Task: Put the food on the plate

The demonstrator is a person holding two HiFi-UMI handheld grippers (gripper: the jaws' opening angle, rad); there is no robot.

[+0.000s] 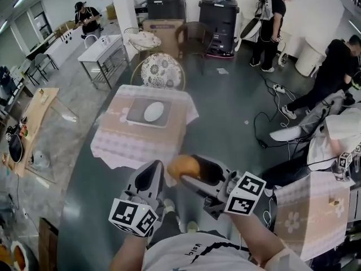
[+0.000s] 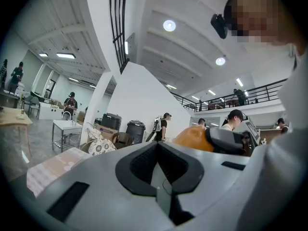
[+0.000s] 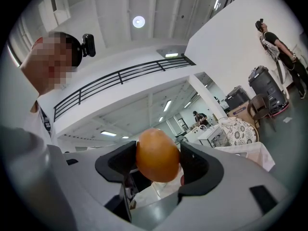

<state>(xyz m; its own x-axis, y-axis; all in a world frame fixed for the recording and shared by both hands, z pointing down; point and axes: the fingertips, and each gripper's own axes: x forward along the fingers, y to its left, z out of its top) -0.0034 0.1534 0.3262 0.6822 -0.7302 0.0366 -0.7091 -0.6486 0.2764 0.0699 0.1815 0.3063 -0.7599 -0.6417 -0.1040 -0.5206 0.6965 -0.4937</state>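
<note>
Orange food (image 3: 156, 153) sits pinched in the fingers of our right gripper (image 3: 158, 161), left gripper (image 2: 159, 158) fingers pressed together empty; we judge pickup done, carry to the white plate (image 1: 153, 112) on the table (image 1: 118, 147) ahead not yet done.

your head view was bright, lit evenly from overhead, and the grey floor (image 1: 225, 112) gave back pale streaks of glare. shadows under the table (image 1: 130, 148) were soft and short. straight lines bowed toward the edges.

both gripper views sat inside a black fisheye ring. in the left gripper view a round ceiling lamp (image 2: 169, 25) burned out to white and the walls looked washed. the left gripper (image 2: 159, 153) lay soft and out of focus close to the lens.

in the right gripper view the orange food (image 3: 157, 150) was fairly sharp with a dull sheen. the right gripper (image 3: 156, 166) around it blurred near the lens.
</note>
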